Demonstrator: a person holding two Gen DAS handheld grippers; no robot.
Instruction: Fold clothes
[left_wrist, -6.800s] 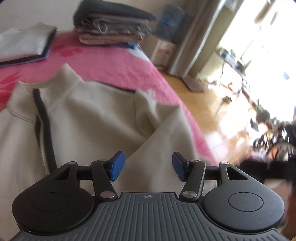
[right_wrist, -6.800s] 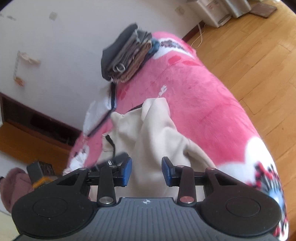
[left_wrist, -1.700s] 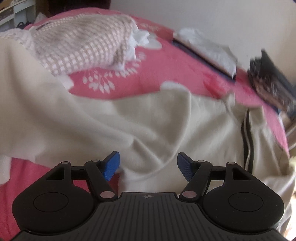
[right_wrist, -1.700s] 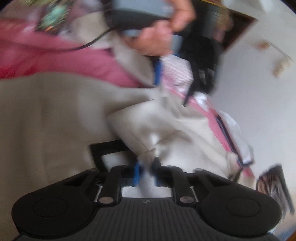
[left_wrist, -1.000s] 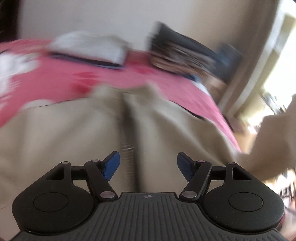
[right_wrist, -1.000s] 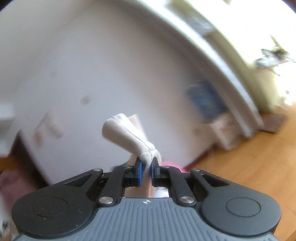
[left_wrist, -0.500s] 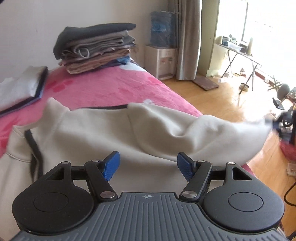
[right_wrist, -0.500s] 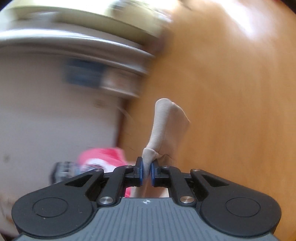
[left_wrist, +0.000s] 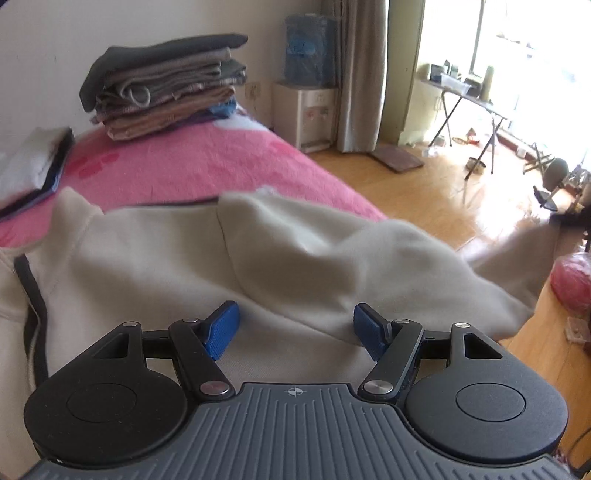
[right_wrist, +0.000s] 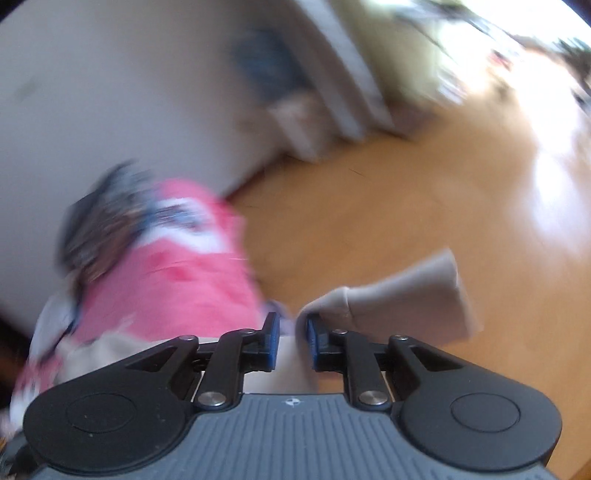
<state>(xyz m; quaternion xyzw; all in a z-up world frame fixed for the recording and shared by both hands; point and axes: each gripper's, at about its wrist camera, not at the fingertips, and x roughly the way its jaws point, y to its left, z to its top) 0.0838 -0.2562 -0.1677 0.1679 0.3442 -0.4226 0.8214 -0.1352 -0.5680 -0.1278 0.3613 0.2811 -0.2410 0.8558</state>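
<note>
My left gripper (left_wrist: 293, 328) hangs over the cream jacket (left_wrist: 155, 266) with its jaws spread wide and nothing between them; the blue pads (left_wrist: 221, 328) float just above the cloth. The jacket lies flat on the pink blanket (left_wrist: 192, 166), collar toward the wall, its dark zipper (left_wrist: 35, 295) running down the left edge of the view; one sleeve (left_wrist: 369, 266) stretches off the bed's edge toward the wooden floor (left_wrist: 436, 199) — its far end is blurred. Behind the jacket a stack of folded clothes (left_wrist: 166, 85) sits by the wall, and a white folded piece (left_wrist: 29, 166) lies well apart to the left.

My right gripper (right_wrist: 291, 341) is out over the floor beside the bed; its jaws are opening, with the sleeve's cuff (right_wrist: 399, 295) between them — it lies against the right pad and a gap shows on the left, so nothing is pinched; the rest of this view is smeared.
</note>
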